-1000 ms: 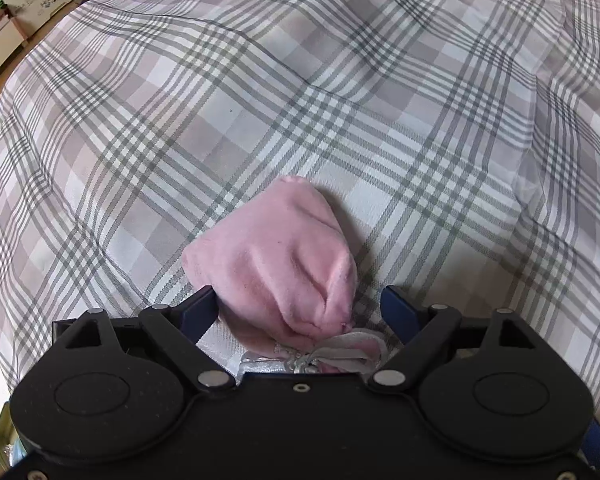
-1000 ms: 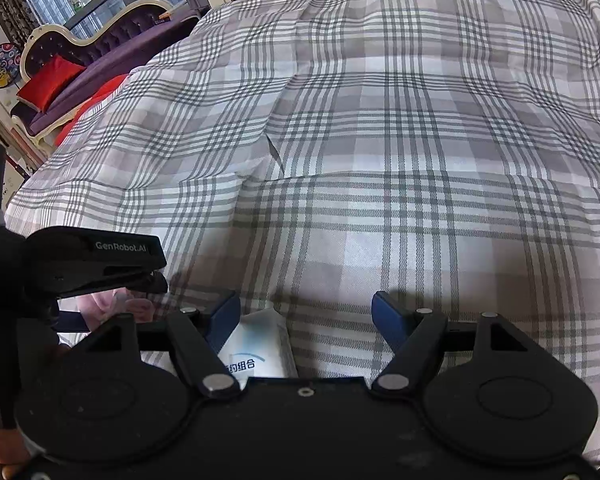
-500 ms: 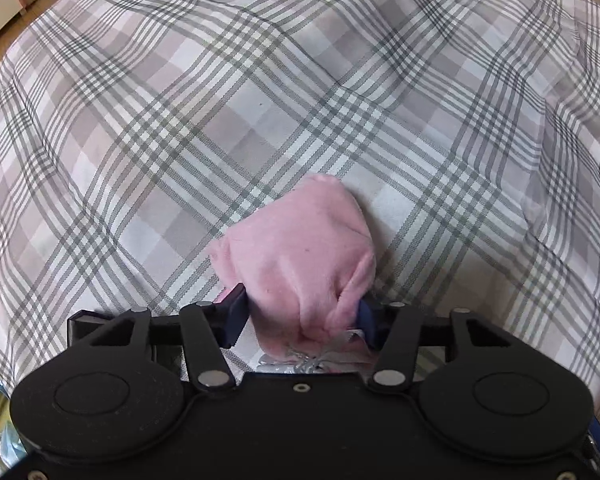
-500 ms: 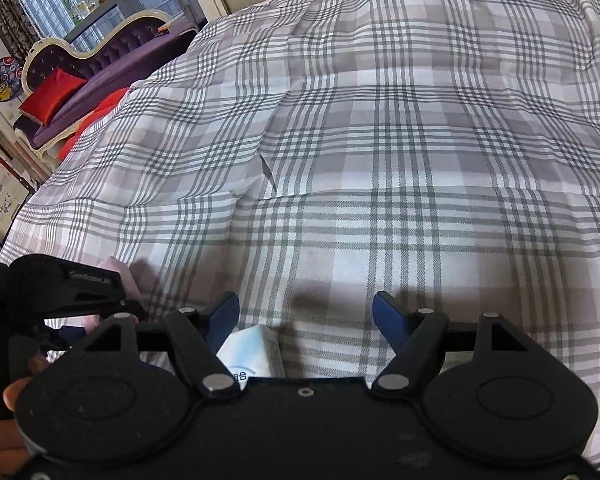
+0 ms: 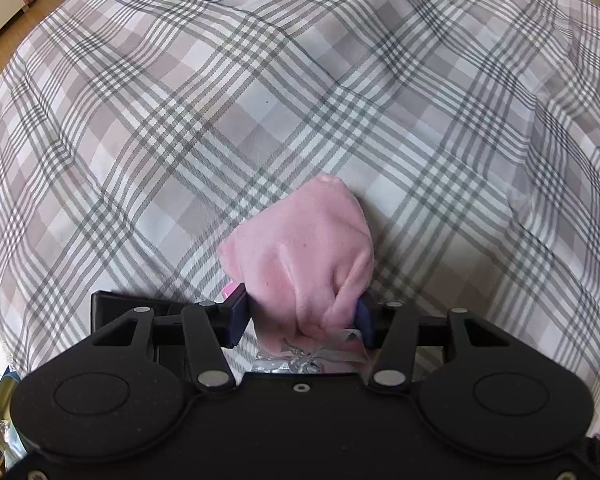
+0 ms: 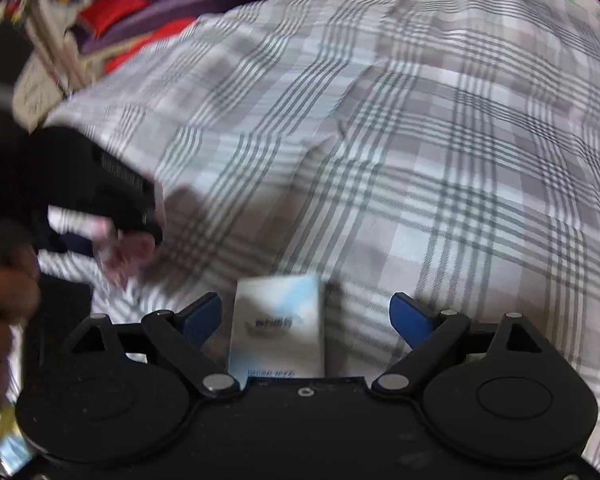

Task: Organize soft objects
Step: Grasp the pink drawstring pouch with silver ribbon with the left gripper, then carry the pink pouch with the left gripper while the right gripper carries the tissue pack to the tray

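Left jaws clamped around pink plush pouch (image 5: 300, 256) on plaid bedcover (image 5: 260, 112)

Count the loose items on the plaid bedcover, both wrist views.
2. A pink soft pouch is pinched in the left hand-held gripper. A white-and-blue packet lies between the opening right hand-held gripper fingers, untouched. Others may be hidden.

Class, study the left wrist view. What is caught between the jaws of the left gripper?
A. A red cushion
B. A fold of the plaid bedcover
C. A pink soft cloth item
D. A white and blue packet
C: in the left wrist view the left gripper has its jaws pressed against both sides of the pink soft cloth item, which bunches up above the plaid bedcover.
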